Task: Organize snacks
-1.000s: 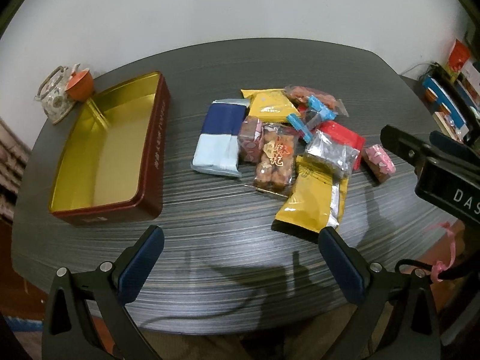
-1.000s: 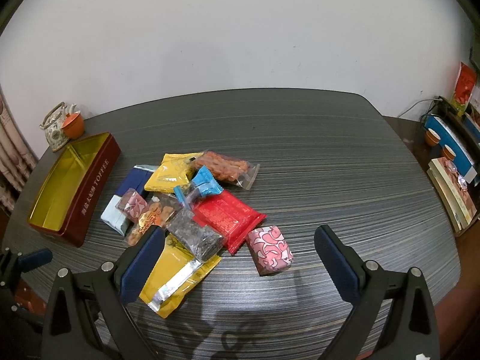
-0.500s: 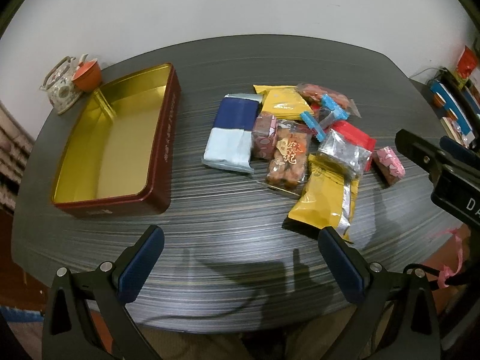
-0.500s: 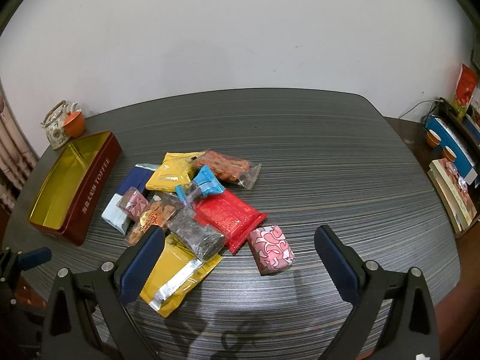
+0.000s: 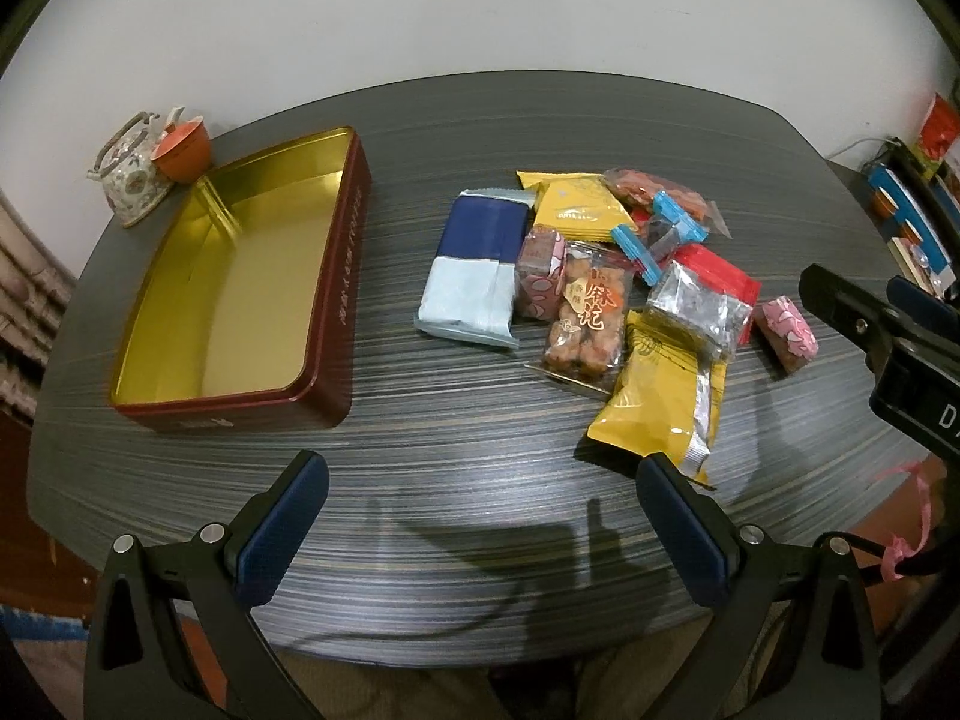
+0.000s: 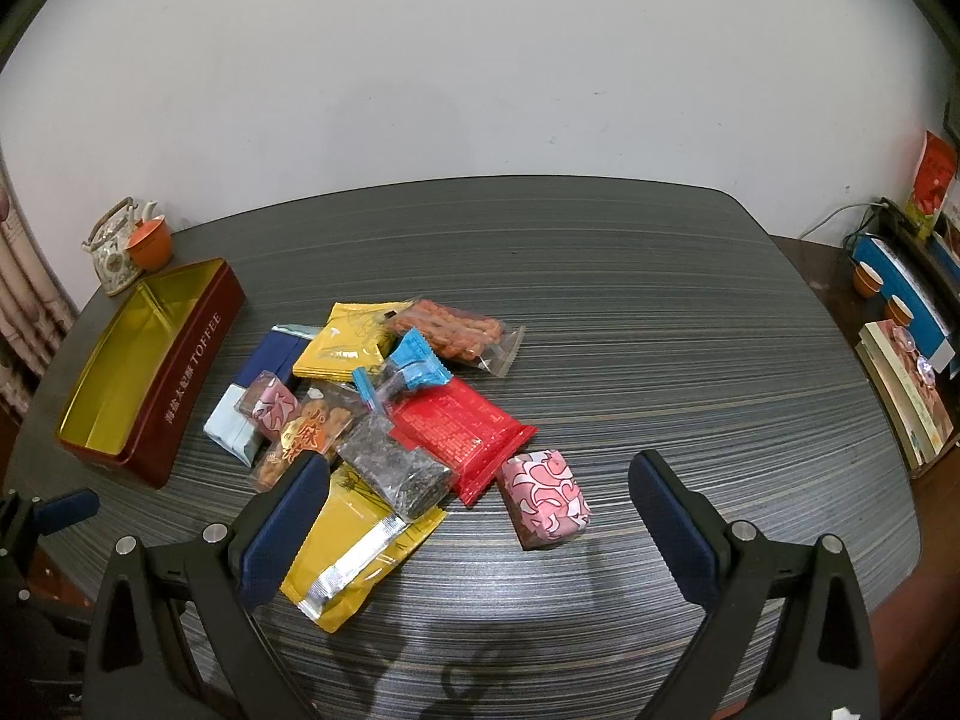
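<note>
Both claws are held wide open and empty; the right claw (image 6: 477, 516) is poised nearer the pink packet (image 6: 545, 498), which lies just ahead between its fingers, its long axis pointing away; the left claw (image 5: 477, 519) is held back, between the tin (image 5: 336, 276) and the heap.

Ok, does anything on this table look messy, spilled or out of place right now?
Nothing looks spilled or torn. The snacks lie in a loose overlapping heap on the table, one pink patterned packet apart at its edge, while the tin is empty.
</note>
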`<action>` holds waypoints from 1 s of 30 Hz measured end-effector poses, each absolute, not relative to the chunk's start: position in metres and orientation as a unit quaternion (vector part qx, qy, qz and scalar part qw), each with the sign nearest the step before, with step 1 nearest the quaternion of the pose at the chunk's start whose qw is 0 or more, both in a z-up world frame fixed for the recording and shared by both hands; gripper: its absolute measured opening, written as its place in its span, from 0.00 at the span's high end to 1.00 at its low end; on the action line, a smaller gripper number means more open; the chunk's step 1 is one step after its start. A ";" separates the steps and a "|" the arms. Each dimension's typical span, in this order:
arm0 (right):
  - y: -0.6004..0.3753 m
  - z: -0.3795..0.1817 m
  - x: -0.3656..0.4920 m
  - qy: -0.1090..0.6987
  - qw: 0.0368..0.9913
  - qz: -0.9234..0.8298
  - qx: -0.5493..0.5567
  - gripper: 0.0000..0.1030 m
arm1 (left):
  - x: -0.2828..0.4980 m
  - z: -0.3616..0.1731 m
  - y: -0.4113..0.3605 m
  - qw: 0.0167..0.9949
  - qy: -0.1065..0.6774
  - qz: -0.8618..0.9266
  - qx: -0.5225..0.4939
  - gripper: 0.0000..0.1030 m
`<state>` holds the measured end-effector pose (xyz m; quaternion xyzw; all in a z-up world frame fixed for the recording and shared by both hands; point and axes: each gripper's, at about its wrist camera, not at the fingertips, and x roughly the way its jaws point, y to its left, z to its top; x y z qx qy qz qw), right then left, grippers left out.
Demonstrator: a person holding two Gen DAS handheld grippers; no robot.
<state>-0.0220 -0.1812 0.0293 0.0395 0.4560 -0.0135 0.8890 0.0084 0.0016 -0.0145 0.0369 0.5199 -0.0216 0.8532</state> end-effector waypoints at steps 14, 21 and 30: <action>-0.179 0.029 -0.023 0.459 0.888 -0.012 0.038 0.03 | 0.008 -0.015 0.003 0.853 0.520 -0.017 0.038 0.01; -0.178 0.027 -0.021 0.463 0.885 -0.009 0.034 0.03 | 0.009 -0.015 0.004 0.853 0.521 -0.018 0.037 0.01; -0.176 0.026 -0.019 0.470 0.882 0.003 0.023 0.09 | 0.012 -0.016 0.014 0.856 0.515 -0.010 0.032 0.01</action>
